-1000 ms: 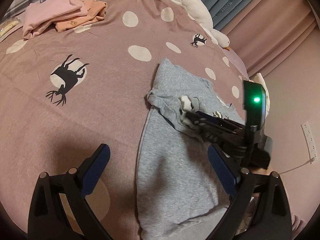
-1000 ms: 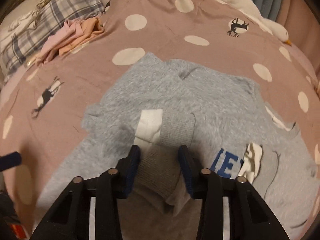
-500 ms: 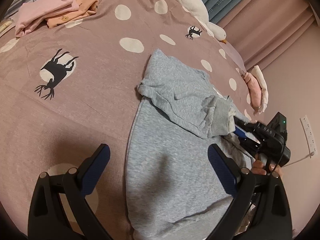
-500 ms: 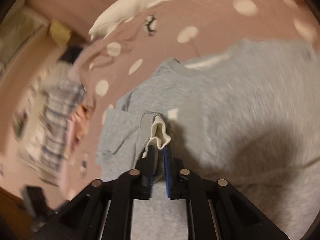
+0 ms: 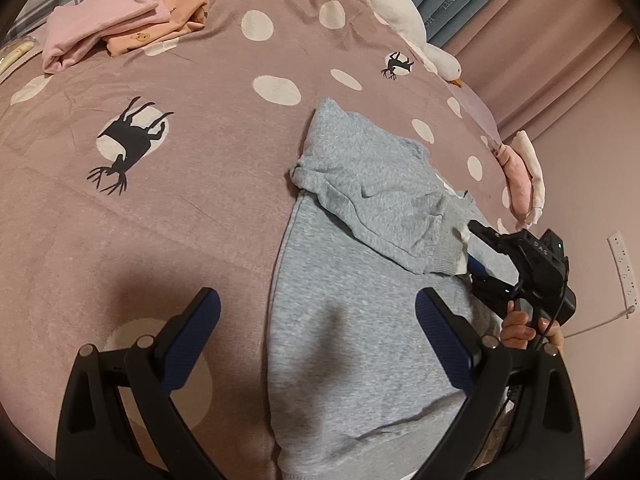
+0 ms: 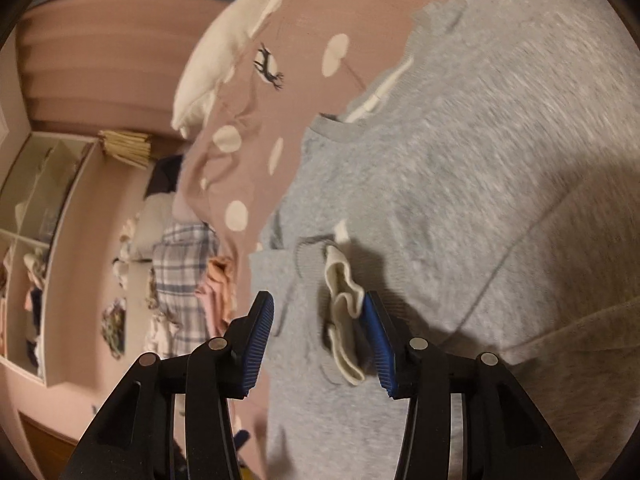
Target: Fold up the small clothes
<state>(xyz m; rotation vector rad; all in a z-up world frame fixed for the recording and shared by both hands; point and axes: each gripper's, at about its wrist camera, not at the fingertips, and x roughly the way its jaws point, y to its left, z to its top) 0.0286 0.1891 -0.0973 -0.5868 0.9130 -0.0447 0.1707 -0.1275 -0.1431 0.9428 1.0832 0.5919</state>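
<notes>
A grey sweatshirt [image 5: 360, 344] lies spread on the bed, over a dusty-pink duvet cover [image 5: 180, 200] printed with cream dots and black deer. One sleeve [image 5: 384, 208] is folded back across the sweatshirt's body, its ribbed cuff [image 5: 444, 248] lying on the grey cloth at the side nearest the right gripper [image 5: 470, 252]. In the right wrist view the right gripper [image 6: 320, 340] has its jaws spread, with the cuff [image 6: 310, 254] and its cream lining [image 6: 344, 320] between them; the lining lies against the inner face of one blue pad, and the other pad stands clear of the cloth. The person's hand [image 5: 528, 332] holds that gripper's handle just beyond the sweatshirt's edge. The left gripper [image 5: 318, 320] hovers above the sweatshirt's lower half with its jaws spread wide, one finger over the grey cloth and the other over the duvet cover beside it, touching neither as far as can be seen. Well apart from the sweatshirt, toward the head of the bed, sit a folded pink garment [image 5: 104, 28] and a folded orange garment [image 5: 160, 28], touching each other. A white goose plush [image 5: 392, 12] lies along the far edge of the bed beyond the sweatshirt, and a pink and cream bundle of cloth [image 5: 524, 176] lies at the bed's edge near the sweatshirt's collar side.
</notes>
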